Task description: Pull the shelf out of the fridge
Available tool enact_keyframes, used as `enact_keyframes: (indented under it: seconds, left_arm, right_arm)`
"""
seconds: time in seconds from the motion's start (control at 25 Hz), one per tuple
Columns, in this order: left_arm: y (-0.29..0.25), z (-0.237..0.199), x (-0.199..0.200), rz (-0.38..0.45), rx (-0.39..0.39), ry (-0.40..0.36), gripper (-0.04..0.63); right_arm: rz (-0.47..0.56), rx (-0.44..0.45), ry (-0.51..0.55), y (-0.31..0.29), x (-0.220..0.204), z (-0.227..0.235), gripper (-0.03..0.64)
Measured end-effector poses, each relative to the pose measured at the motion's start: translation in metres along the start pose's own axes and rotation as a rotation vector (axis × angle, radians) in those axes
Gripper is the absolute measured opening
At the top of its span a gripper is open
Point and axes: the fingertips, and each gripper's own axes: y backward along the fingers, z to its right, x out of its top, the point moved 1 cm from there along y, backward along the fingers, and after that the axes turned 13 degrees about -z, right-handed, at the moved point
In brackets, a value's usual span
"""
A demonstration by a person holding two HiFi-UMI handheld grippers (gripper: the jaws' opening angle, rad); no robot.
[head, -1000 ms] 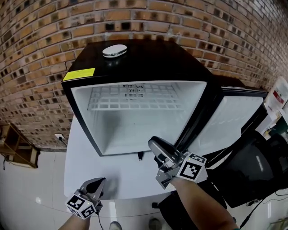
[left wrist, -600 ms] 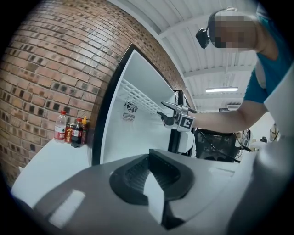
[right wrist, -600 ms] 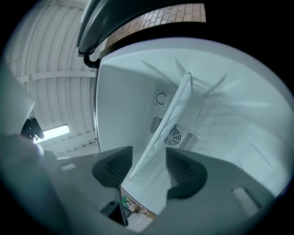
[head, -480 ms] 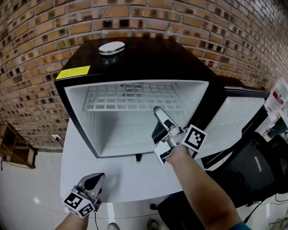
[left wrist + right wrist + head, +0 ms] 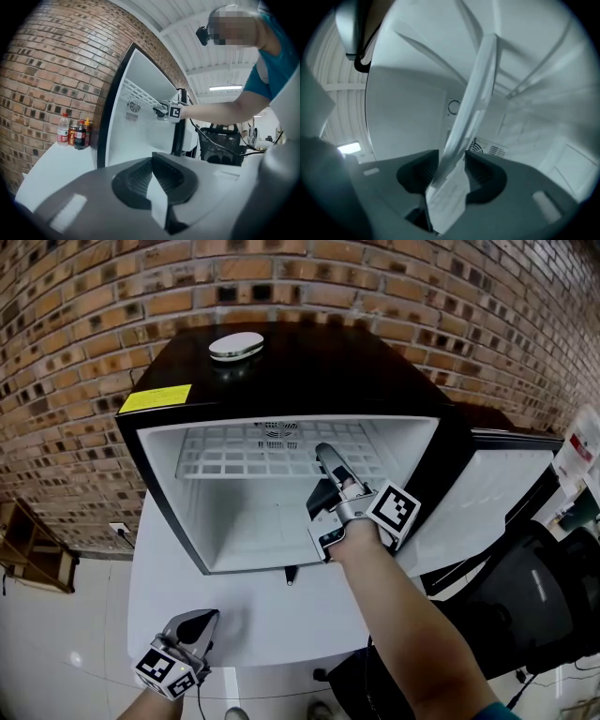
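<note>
Down at my left, my left gripper [image 5: 200,620] hangs closed and empty over the near edge of the white table [image 5: 272,610]. Further in, the open fridge [image 5: 309,371] holds the wire shelf [image 5: 234,457] high up, wholly inside. My right gripper [image 5: 324,456], jaws together on nothing, reaches in to the shelf's front edge; whether it touches I cannot tell.

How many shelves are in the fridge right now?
1: a white wire shelf high in the fridge, running wall to wall. The right gripper and arm cover part of the interior, but no second shelf shows.
</note>
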Motion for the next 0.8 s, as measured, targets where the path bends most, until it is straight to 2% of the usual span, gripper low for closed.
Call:
enact_keyframes:
  seconds: [0.2,0.32,0.8]
  left_arm:
    - [0.004,-0.003,-0.004,-0.011,0.004,-0.001,-0.018]
    - [0.005,-0.003,-0.003,-0.012,0.009,-0.002,-0.018]
    - [0.019,-0.006,-0.005,-0.011,0.025,0.004,-0.018]
  right_arm:
    - [0.025,0.013,-0.073,-0.002,0.000,0.003,0.138]
    - [0.029,-0.014,-0.105,-0.001,0.000,0.004,0.107]
    - [0.025,-0.036,-0.156,0.026,-0.020,-0.011,0.083]
